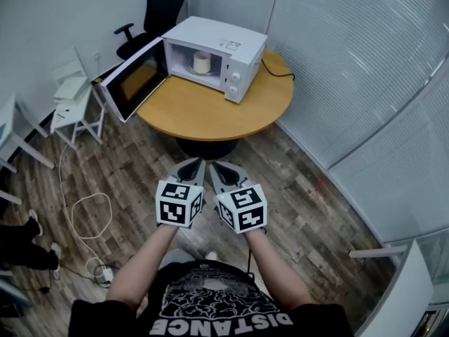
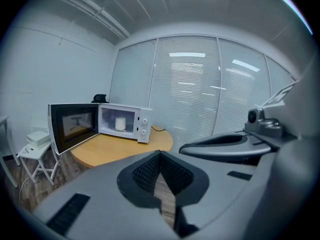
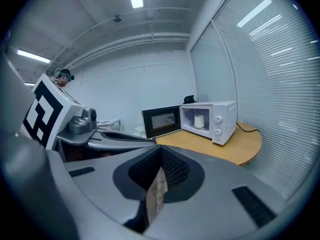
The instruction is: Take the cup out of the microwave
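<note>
A white microwave (image 1: 228, 48) stands on a round wooden table (image 1: 203, 111) with its door (image 1: 130, 83) swung open to the left. Inside it stands a pale cup (image 1: 201, 62), also visible in the left gripper view as the cup (image 2: 120, 123) and in the right gripper view as the cup (image 3: 199, 121). My left gripper (image 1: 195, 163) and right gripper (image 1: 217, 167) are held side by side over the wooden floor, well short of the table and pointing toward it. Both are shut and hold nothing. The left gripper (image 2: 160, 155) and right gripper (image 3: 161, 152) show their jaws meeting at the tips.
A black office chair (image 1: 158, 12) stands behind the table. White stools (image 1: 74, 97) sit left of the open door. A white cable (image 1: 88, 216) loops on the floor at left. Glass walls with blinds (image 1: 351, 62) close off the right side. The microwave's cord (image 1: 278, 70) lies on the tabletop.
</note>
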